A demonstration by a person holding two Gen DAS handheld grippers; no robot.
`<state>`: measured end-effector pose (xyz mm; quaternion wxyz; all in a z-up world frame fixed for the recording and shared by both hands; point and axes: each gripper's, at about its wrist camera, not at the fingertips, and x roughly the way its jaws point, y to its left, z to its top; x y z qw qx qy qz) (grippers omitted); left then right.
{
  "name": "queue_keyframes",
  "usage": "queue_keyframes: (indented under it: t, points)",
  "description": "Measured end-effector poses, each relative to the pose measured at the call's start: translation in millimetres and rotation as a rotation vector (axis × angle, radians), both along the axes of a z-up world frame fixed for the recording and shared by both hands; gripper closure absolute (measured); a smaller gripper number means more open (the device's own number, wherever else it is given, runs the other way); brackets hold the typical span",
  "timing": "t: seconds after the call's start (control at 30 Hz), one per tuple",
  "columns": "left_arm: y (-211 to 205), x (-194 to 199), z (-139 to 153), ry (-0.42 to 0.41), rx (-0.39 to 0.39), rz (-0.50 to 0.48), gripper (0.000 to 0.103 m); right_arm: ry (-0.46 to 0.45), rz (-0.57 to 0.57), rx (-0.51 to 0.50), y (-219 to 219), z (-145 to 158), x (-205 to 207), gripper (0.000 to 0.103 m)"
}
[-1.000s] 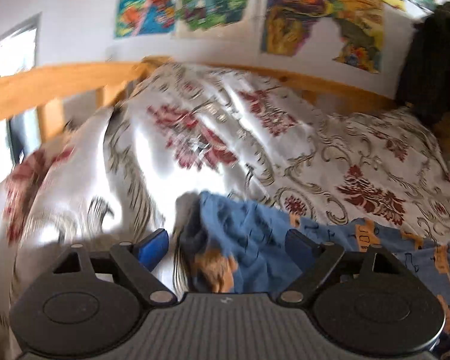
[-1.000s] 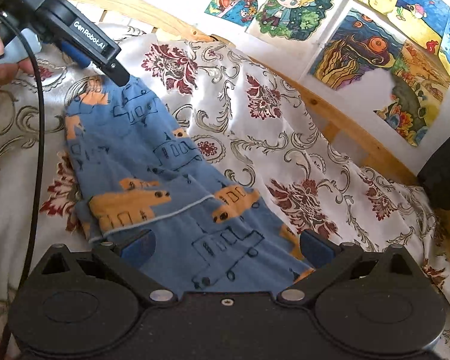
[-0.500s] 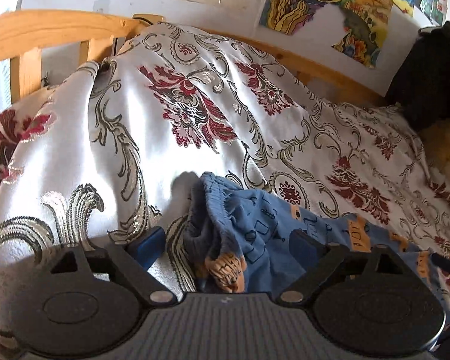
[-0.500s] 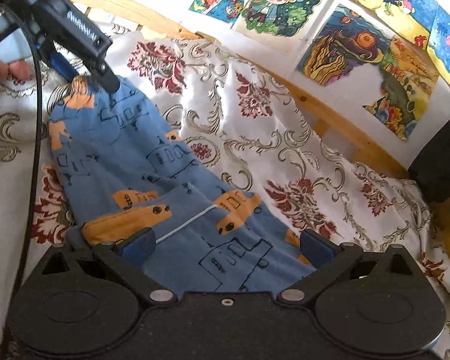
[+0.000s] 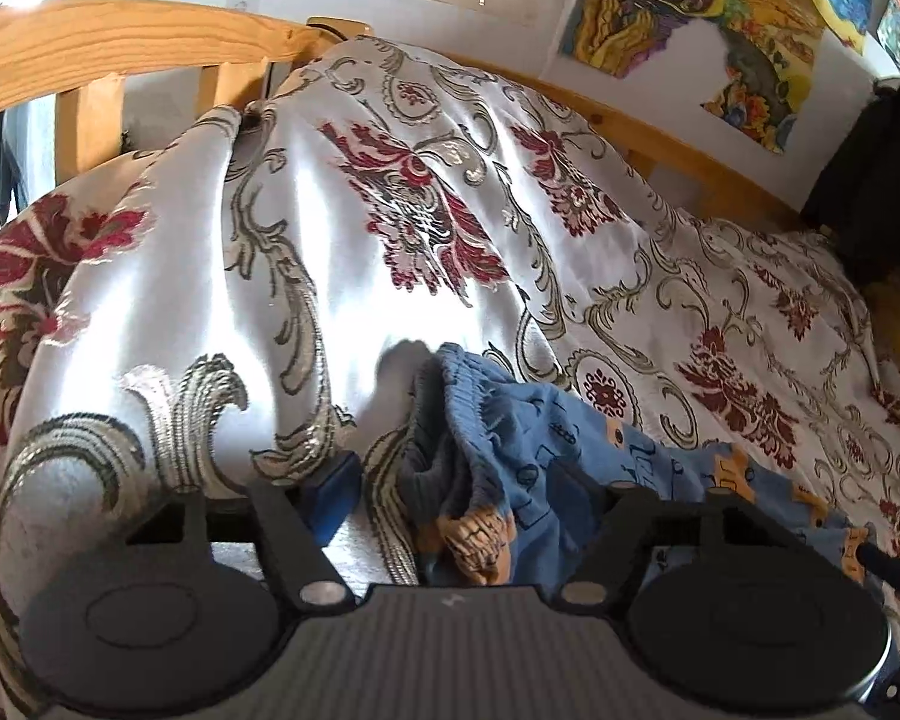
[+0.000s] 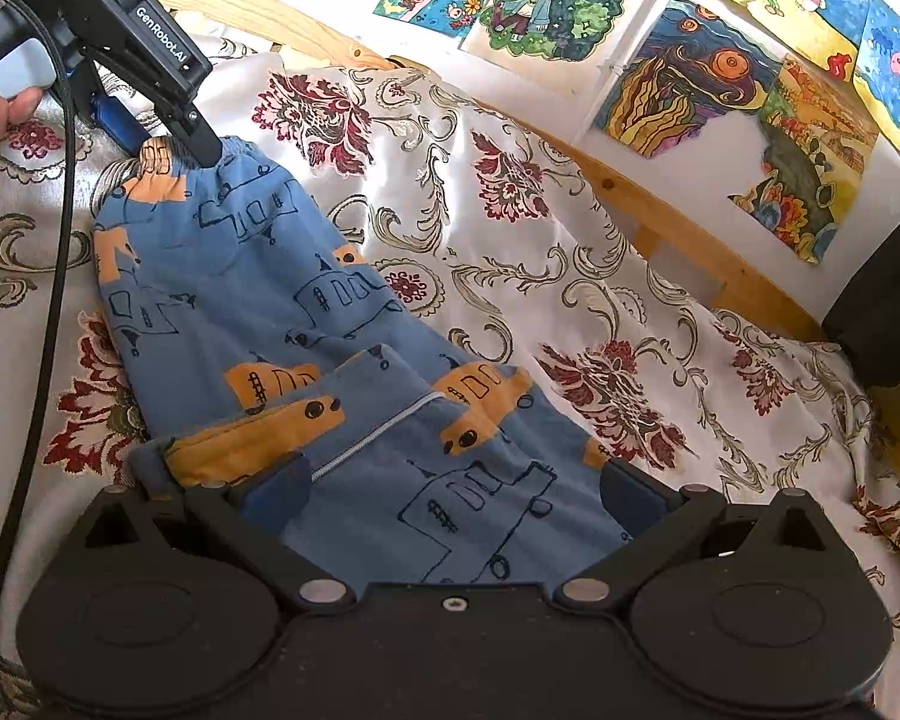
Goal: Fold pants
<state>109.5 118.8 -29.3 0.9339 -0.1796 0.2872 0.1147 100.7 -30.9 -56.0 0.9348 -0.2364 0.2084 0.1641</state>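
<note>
Right wrist view: the pants [image 6: 306, 324] lie on the bedspread [image 6: 570, 276], centre frame. Your left gripper [image 6: 180, 144], upper left, straddles the waistband, spread. Your right gripper [image 6: 450, 492] straddles the folded hem, spread. Close both squarely before lifting.

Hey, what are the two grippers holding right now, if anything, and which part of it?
Nothing is clamped. Both the left gripper and right gripper are open, straddling the blue pants: left at the waistband, right at the leg end.
</note>
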Motion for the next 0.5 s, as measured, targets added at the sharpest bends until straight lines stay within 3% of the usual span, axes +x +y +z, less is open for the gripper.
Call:
queue_keyframes:
  t: [0.17, 0.37, 0.5]
  points:
    - [-5, 2, 1, 0.023, 0.037, -0.005, 0.061, 0.001, -0.001, 0.001, 0, 0, 0, 0.001]
    - [-10, 4, 1, 0.035, 0.055, 0.015, 0.077, 0.004, -0.001, 0.004, 0, 0, 0, 0.001]
    - [-12, 5, 2, 0.041, 0.053, 0.056, 0.081, 0.007, -0.002, 0.009, 0, -1, 1, 0.001]
